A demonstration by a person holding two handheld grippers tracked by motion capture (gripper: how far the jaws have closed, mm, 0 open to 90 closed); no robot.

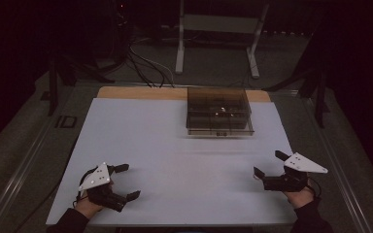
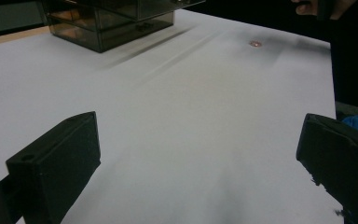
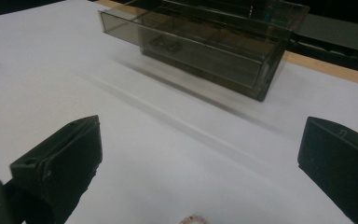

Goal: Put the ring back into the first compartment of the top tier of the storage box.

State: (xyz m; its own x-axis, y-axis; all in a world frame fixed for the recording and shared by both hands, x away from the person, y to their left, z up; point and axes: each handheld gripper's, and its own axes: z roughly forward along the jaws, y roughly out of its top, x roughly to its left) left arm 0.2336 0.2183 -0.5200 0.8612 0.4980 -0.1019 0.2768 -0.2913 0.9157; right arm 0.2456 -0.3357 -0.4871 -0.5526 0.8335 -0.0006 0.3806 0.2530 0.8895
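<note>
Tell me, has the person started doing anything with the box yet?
Not yet, it seems. Both grippers, left and right, hold nothing, jaws wide open, near the table's front edge. The smoky plastic box sits apart at the back. A small ring lies by the right gripper, untouched.

The room is dark, and most of the light falls on the wide white sheet (image 1: pixel 175 145) that covers the table top. At the far edge of this sheet a narrow strip of light brown wood (image 1: pixel 141 92) of the table stays uncovered. Around the table the grey floor (image 1: pixel 24 131) looks dull and a little rough. Behind the table stands a white metal frame with two legs (image 1: pixel 218 39), and its feet rest on the floor. Several black cables (image 1: pixel 145 65) lie in loose curves on the floor near this frame. On both sides dark stands (image 1: pixel 56 77) rise from the floor. The far background is nearly black.
</note>
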